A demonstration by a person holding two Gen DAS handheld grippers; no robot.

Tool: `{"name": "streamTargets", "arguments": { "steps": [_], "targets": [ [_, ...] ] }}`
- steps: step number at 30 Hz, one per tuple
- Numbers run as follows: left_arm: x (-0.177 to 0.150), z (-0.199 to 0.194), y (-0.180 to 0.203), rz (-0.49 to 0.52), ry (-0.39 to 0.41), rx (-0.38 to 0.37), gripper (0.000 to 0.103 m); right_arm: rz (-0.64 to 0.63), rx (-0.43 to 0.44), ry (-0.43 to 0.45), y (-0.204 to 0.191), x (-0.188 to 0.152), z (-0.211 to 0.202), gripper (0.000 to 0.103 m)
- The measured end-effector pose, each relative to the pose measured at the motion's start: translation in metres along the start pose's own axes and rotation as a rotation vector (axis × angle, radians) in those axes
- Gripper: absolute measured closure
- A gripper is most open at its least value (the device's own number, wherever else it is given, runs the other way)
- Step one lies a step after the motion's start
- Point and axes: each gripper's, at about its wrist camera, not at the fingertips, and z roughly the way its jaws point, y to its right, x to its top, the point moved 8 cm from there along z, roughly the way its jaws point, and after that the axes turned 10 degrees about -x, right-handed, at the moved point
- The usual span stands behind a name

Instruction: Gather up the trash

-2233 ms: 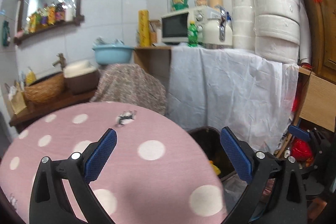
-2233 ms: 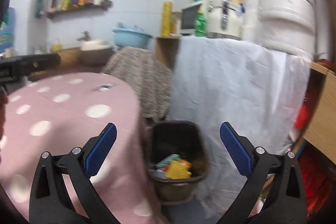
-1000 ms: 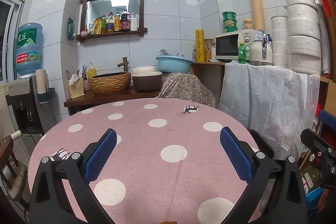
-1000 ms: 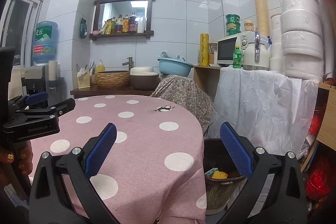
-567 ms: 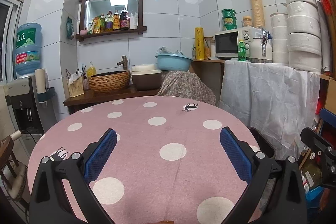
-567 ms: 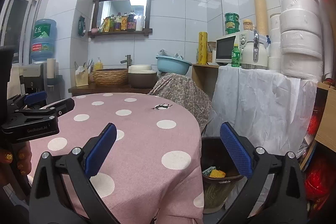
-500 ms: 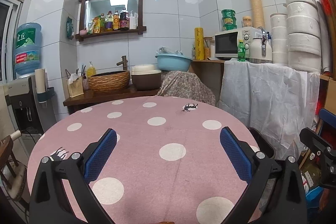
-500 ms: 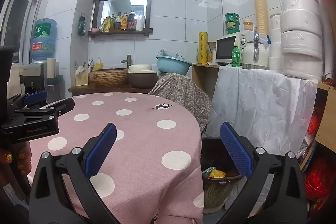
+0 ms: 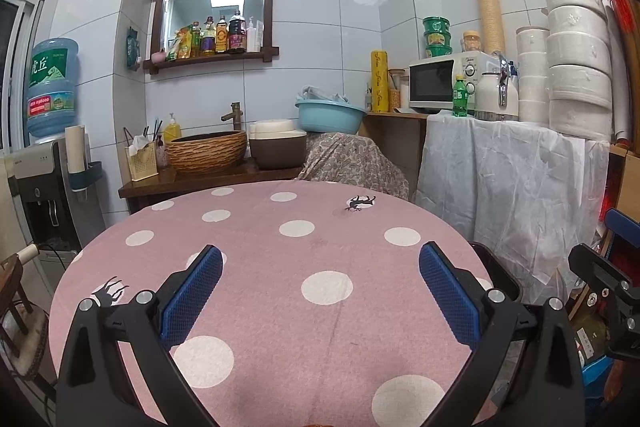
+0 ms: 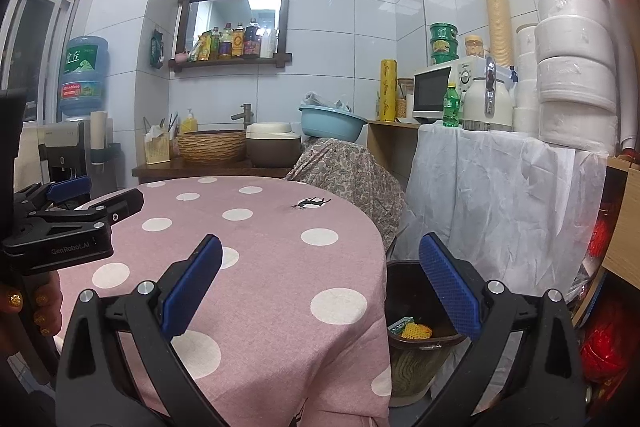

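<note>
Grippers: two, left gripper [image 9: 320, 285] and right gripper [image 10: 320, 285], jaws apart on both
Tabletop [image 9: 256, 235]: one, round, pink with white dots
Trash bin [image 10: 404, 291]: one, beside the tabletop
Microwave [image 9: 440, 87]: one, beyond the tabletop
Green bottle [image 9: 460, 101]: one, in front of the microwave
Blue basin [image 9: 330, 117]: one, left of the microwave
Water jug [image 9: 52, 87]: one

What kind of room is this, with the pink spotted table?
Most likely a small kitchen or dining corner, perhaps in an eatery. A microwave stands on a covered counter, condiment bottles line a wall shelf, and tall stacks of takeaway containers rise beside it.
</note>
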Motion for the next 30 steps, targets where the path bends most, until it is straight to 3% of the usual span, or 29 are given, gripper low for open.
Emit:
{"name": "streamTargets", "arguments": {
  "steps": [30],
  "targets": [
    [-0.004,0.012,0.006,-0.004,-0.041,-0.004,0.005,0.017,-0.003,-0.026,0.005,-0.007,0.007,0.006]
  ]
}}
